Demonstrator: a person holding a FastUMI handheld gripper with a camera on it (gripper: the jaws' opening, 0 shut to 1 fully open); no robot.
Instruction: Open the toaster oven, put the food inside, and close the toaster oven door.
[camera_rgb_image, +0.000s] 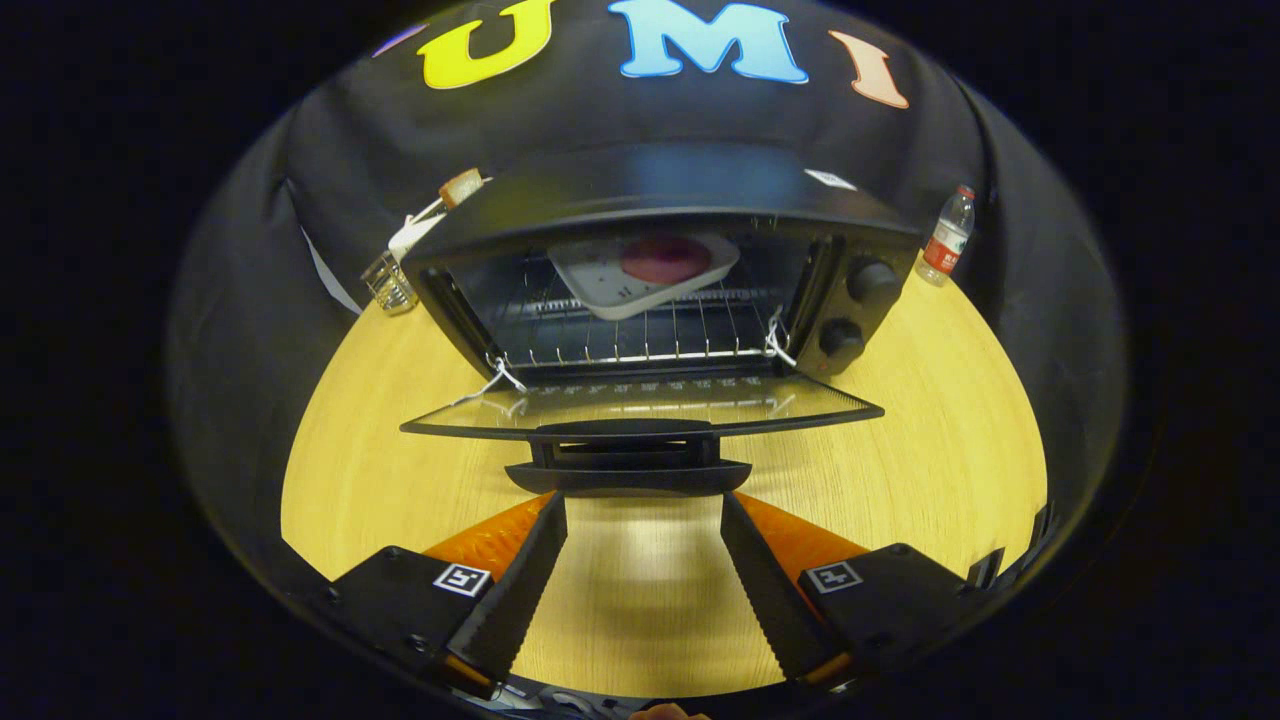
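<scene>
My hand-held gripper (643, 500) has its fingers spread apart with nothing between them, tips just under the handle (628, 468) of the toaster oven door (640, 405), which lies folded down flat. To the left I see a glass rack (389, 283) with a piece of bread (461, 187) on the worktop (380, 440). The toaster oven (660, 260) stands open ahead, and a white plate (640, 275) carrying pinkish food (665, 259) sits on its wire rack. Two knobs (857, 308) mark its right panel, and a water bottle (948, 237) stands further right.
</scene>
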